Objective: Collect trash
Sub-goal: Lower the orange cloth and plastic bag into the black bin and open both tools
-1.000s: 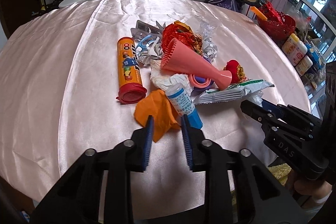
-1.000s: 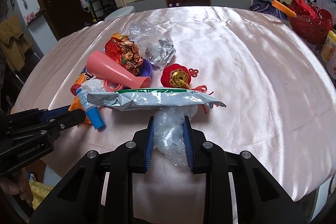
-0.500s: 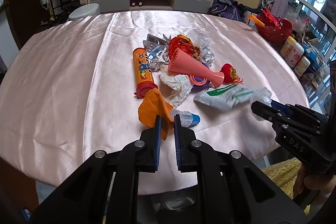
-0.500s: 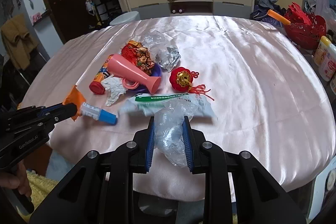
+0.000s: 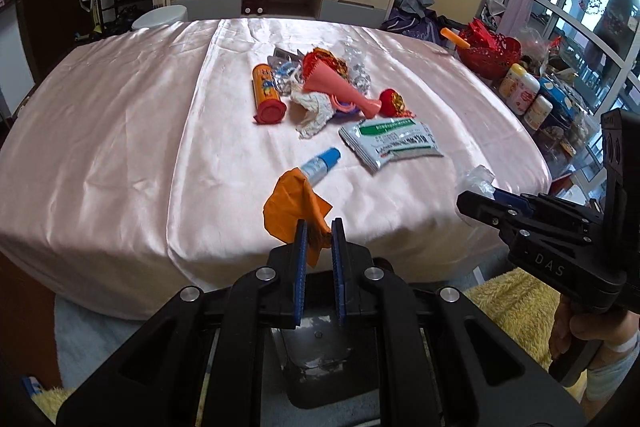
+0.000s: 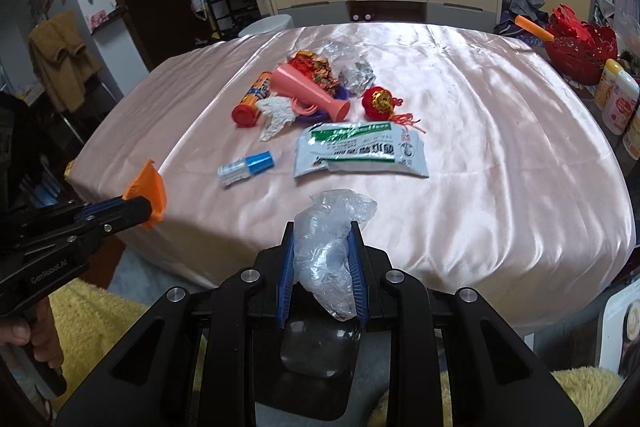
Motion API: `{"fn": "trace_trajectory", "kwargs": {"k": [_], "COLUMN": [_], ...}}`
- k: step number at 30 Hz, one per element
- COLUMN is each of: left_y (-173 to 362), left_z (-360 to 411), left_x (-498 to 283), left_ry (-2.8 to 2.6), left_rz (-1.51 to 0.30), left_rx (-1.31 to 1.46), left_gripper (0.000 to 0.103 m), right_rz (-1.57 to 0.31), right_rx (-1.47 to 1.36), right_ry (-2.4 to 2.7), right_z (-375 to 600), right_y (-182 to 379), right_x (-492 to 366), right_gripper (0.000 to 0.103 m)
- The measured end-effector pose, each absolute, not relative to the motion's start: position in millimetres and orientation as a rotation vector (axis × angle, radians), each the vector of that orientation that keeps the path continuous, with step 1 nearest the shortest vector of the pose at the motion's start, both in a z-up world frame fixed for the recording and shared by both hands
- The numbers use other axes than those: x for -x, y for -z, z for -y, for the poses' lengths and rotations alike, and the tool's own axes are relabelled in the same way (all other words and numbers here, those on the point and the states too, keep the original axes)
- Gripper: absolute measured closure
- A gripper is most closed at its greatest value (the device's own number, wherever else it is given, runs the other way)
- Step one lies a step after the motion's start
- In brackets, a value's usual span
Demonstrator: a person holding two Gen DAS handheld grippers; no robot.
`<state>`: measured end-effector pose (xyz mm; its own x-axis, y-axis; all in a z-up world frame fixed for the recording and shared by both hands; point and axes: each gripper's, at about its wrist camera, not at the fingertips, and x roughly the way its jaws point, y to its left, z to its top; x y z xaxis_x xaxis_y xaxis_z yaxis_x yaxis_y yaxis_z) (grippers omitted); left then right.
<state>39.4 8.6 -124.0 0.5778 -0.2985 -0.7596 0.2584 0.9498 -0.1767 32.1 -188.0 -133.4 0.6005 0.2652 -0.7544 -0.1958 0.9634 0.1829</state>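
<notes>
Left gripper [image 5: 319, 241]: we see its jaws clamped on a crumpled orange paper scrap [image 5: 294, 205], at the bench's near edge.
Right gripper [image 6: 322, 253]: jaws clamped on a crumpled clear plastic bag [image 6: 330, 239].
Pink satin-covered bench [image 6: 500, 147]: we see the remaining trash near its middle.

Orange wrapper [image 5: 296, 205] lower edge hidden between pads; silver packet [image 6: 360, 153] print unreadable; purple dish [image 6: 316, 117] mostly hidden under pink cone [image 6: 308, 91]

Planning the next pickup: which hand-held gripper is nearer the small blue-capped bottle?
Left. The left hand-held gripper, shut on an orange wrapper, sits just in front of the bottle. The right hand-held gripper, holding clear plastic, is farther off to its right.
</notes>
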Motion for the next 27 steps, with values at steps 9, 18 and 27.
{"fn": "trace_trajectory", "kwargs": {"k": [9,18,27], "left_y": [176.4,238.3,239.9], "left_z": [-1.0,2.9,9.7], "left_x": [-4.2,7.4,8.1], "left_ry": [0.343,0.363,0.364], "left_rz": [-1.017,-1.175,-1.185], "left_rx": [0.045,0.053,0.026], "left_gripper": [0.092,0.091,0.086], "right_rz": [-1.024,-1.11,-1.128], "right_rx": [-0.131,-0.098,-0.097], "right_ry": [-0.297,-0.288,-0.297], "right_z": [182.8,172.5,171.5], "right_y": [183.8,216.9,221.2], "right_x": [-3.6,2.7,-1.8], "right_gripper": [0.077,0.075,0.073]}}
